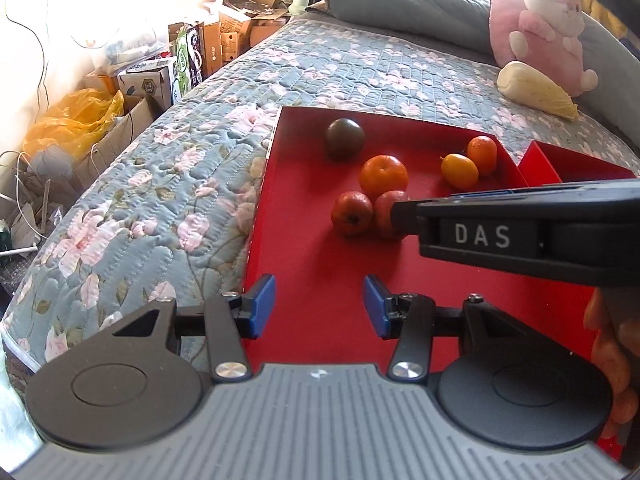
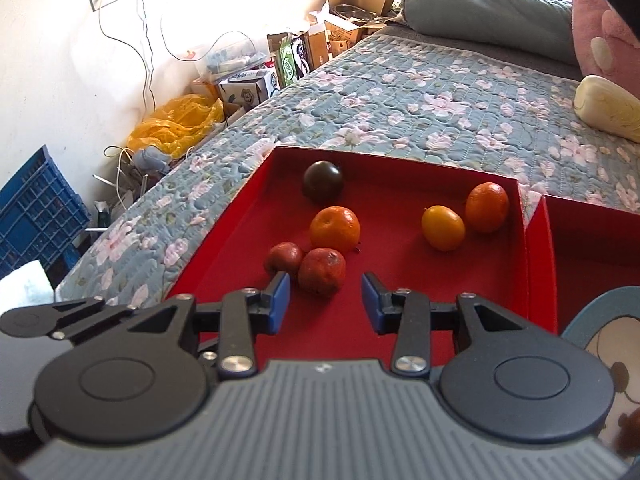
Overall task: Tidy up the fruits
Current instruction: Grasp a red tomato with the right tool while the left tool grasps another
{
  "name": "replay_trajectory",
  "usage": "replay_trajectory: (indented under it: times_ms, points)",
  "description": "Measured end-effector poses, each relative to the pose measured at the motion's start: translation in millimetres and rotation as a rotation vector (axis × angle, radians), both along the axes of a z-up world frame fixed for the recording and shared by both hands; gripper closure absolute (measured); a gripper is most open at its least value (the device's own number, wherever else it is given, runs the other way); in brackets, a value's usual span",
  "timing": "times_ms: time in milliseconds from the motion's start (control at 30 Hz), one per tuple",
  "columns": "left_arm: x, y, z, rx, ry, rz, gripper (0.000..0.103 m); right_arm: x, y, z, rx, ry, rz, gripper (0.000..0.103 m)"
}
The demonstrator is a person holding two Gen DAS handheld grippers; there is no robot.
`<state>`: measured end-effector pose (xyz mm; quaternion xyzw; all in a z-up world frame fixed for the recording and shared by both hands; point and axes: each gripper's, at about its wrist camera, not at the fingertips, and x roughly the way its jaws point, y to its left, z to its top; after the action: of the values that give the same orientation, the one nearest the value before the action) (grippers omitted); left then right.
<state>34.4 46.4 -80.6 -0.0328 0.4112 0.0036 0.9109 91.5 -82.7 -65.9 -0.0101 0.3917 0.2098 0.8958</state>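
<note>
Fruits [image 2: 335, 229] in red tray [image 2: 400, 312], both hand-held grippers wide, 1 red fruit [image 1: 386, 214] half hidden

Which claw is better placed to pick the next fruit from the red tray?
Right. The open right claw sits just short of the wrinkled red fruit in the red cardboard tray. The open left claw hangs back over bare tray floor.
</note>
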Motion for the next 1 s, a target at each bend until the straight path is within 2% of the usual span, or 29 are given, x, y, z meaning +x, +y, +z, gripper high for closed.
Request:
replay_trajectory:
  times_ms: [367,600,700,867,1000]
  points:
    - [7.1,0.7,-1.7,-0.030,0.005,0.000,0.048,17.8,13.9,-19.0,-0.051,0.031,0.005,0.062]
    - [9.5,-0.5,-2.9,-0.035,0.009,0.001,0.048,23.0,13.9,-24.5,-0.020,0.049,0.013,0.063]
    - [10.0,-1.0,-3.3,-0.029,0.010,0.002,0.048,22.6,16.4,-26.7,-0.028,0.044,0.036,0.066]
    - [13.7,-0.7,-3.7,-0.028,0.004,0.007,0.048,15.5,3.3,-20.9,-0.009,0.030,0.013,0.066]
    - [23.8,-7.5,-3.9,-0.005,-0.014,-0.030,0.048,-3.2,-19.4,1.0,0.030,-0.037,-0.038,0.066]
